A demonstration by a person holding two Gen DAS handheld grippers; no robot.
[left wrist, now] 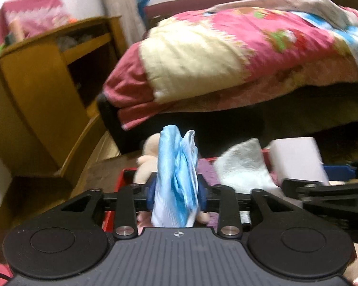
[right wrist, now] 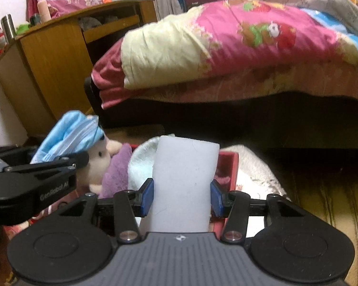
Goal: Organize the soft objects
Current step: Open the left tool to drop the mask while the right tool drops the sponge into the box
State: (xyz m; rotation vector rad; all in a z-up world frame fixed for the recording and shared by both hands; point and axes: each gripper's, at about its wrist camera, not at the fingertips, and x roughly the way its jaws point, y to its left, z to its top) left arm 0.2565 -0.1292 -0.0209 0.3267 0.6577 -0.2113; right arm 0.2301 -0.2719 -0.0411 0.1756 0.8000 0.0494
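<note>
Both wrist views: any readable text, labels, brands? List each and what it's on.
"GenRobot AI", white lettering on the black arm of the left hand-held gripper, seen in the right wrist view; slightly blurred, last letters uncertain.
No other text: the quilt shows only cartoon prints, and the white block is blank.

Light blue cloth (left wrist: pixel 176 174); white sponge block (right wrist: pixel 185 181); pink cartoon-print quilt (right wrist: pixel 262 33).

Basket (right wrist: pixel 232 164) mostly hidden under soft toys, bed (left wrist: pixel 238 54) blurred, cut off right
</note>
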